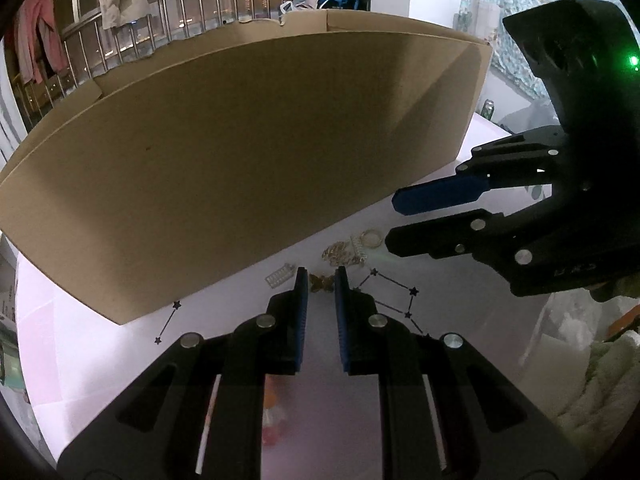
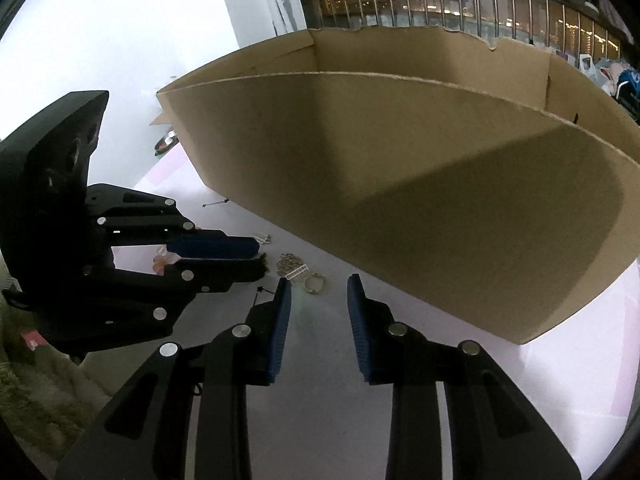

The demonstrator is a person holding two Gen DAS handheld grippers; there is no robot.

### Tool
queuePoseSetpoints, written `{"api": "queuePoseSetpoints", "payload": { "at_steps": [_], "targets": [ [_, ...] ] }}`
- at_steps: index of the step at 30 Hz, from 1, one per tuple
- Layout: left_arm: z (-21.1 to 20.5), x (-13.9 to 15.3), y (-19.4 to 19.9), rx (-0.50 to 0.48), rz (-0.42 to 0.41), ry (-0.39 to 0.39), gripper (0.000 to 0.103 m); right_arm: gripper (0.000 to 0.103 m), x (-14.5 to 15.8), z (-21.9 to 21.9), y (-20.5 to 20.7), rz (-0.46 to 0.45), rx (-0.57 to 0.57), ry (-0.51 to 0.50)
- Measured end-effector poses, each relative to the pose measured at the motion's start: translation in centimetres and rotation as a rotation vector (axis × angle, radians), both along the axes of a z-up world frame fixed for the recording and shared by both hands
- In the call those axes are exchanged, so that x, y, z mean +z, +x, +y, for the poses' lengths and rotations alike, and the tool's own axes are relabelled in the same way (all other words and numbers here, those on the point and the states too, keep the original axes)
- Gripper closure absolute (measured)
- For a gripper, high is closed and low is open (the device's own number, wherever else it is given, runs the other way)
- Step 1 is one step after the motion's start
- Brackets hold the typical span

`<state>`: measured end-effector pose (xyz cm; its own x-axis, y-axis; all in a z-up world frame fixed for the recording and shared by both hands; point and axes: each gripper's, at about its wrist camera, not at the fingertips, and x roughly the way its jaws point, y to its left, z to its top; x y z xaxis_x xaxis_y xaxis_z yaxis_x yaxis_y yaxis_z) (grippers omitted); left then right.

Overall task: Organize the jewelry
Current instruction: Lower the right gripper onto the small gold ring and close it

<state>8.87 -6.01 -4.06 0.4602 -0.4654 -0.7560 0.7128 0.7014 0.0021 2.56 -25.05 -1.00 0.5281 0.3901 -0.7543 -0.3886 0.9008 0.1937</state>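
A big brown cardboard box [image 1: 248, 152] stands on the white tabletop [image 1: 100, 360] and blocks the far side. The jewelry lies just in front of it: a gold chain [image 1: 340, 254], a ring [image 1: 371, 237], a small silver clip [image 1: 279, 275] and a butterfly piece [image 1: 321, 282]. The left hand-held gripper [image 1: 321, 280] is nearly shut around the butterfly; I cannot tell if it squeezes it. The right hand-held gripper [image 2: 318, 286] is partly open, with nothing in it, beside the ring.
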Motion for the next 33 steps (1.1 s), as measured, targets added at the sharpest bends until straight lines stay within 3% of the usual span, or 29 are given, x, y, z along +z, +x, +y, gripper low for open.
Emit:
{"api": "queuePoseSetpoints", "payload": {
  "at_steps": [19,33],
  "targets": [
    [0.6,0.0,-0.7,-0.024,-0.027,0.018,0.095,0.074,0.1,0.1,0.2,0.005,-0.004,-0.004],
    [1.3,0.3,-0.9,-0.005,-0.021,0.010,0.095,0.074,-0.4,1.8,1.5,0.007,0.097,-0.071]
  ]
}}
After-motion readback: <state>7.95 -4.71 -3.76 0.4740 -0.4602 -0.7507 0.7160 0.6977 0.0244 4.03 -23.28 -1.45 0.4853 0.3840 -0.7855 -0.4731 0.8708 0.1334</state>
